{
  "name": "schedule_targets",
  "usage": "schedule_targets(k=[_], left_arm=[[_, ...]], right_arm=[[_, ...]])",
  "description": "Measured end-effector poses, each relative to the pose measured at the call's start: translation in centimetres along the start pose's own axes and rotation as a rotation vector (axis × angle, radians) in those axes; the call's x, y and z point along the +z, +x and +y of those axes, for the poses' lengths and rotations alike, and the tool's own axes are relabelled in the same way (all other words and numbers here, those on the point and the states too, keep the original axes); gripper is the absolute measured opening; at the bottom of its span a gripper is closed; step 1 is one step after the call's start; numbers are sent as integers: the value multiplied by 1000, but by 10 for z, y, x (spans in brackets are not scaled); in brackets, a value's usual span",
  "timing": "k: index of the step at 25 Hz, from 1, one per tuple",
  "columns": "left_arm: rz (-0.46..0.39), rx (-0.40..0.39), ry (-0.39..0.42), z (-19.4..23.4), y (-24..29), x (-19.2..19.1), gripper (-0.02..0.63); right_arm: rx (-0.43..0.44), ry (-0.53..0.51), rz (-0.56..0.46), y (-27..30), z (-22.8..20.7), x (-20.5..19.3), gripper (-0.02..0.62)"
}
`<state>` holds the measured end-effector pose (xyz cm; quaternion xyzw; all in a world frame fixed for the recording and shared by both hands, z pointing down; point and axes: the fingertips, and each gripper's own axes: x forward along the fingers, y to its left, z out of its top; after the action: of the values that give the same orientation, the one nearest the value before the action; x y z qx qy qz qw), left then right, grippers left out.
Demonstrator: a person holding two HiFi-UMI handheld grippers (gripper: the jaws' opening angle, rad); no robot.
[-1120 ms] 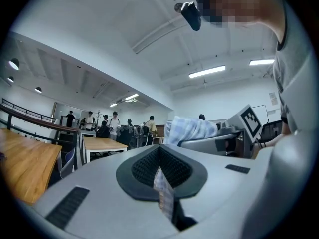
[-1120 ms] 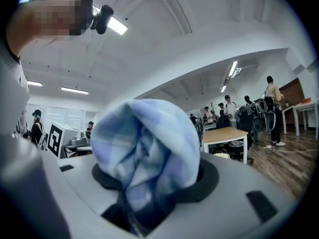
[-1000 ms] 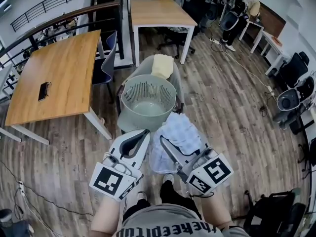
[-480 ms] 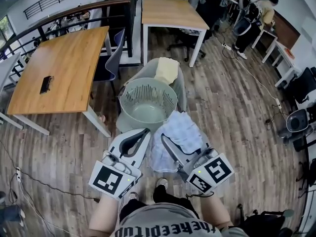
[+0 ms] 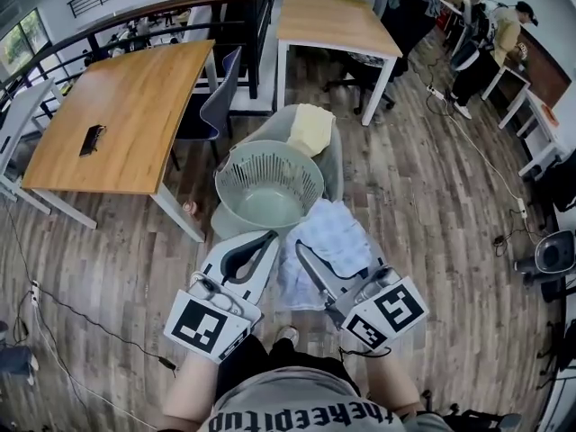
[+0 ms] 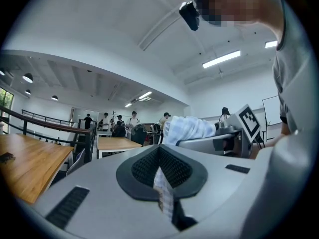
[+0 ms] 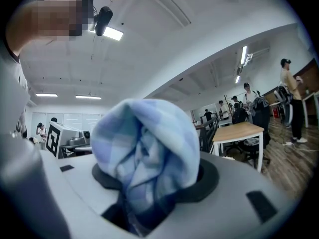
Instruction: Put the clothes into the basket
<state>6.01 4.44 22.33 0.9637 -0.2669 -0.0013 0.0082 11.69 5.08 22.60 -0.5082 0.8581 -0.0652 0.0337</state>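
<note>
The checked cloth (image 5: pixel 331 238) hangs bunched between the two grippers, at 5 o'clock from the laundry basket (image 5: pixel 236 162) and just short of its near rim. Most of it lies on and to the 1 o'clock side of the right gripper (image 5: pixel 304 252). In the right gripper view its jaws are clamped on a thick wad that swells up over the pads. The left gripper (image 5: pixel 263 241), at 9 o'clock from the bundle, has its jaws closed on only a thin edge of the same cloth. In the left gripper view that edge shows as a narrow checked strip nipped between the dark pads.

Against the picture from a second ago, both grippers and the bundle sit at much the same spot in the head view, with the same hold. The room around them has swung. The wooden table (image 5: pixel 135 106) at 10 o'clock, the far table (image 5: pixel 333 21) at 12 o'clock and the yellow cloth (image 5: pixel 310 129) on the grey chair (image 5: pixel 333 165) behind the basket have all shifted rightward. The basket stays at 12 o'clock, just beyond the jaw tips.

The cloth is soft, with pale blue and white checks. It is crumpled into loose folds and trails down below the right gripper. The basket is pale green with slotted walls, and no clothes show inside it.
</note>
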Motion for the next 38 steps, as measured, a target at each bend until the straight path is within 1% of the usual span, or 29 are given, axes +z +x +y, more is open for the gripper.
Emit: schedule_targets(k=[3, 8, 14, 20, 28, 38], left_arm=[[2, 0, 19, -2, 8, 3, 14], [-11, -3, 16, 3, 15, 9, 14], [-21, -35, -8, 21, 22, 8, 14], [-26, -79, 9, 50, 33, 14, 14], [-29, -135, 26, 103, 42, 21, 14], [-18, -188, 4, 160, 46, 16, 14]], right_arm=[[6, 11, -9, -1, -7, 3, 247], [-1, 13, -20, 3, -15, 10, 247], [-37, 13, -14, 15, -21, 7, 247], [-82, 9, -24, 43, -29, 12, 247], [-139, 8, -48, 95, -35, 20, 247], [-199, 21, -37, 148, -37, 16, 247]])
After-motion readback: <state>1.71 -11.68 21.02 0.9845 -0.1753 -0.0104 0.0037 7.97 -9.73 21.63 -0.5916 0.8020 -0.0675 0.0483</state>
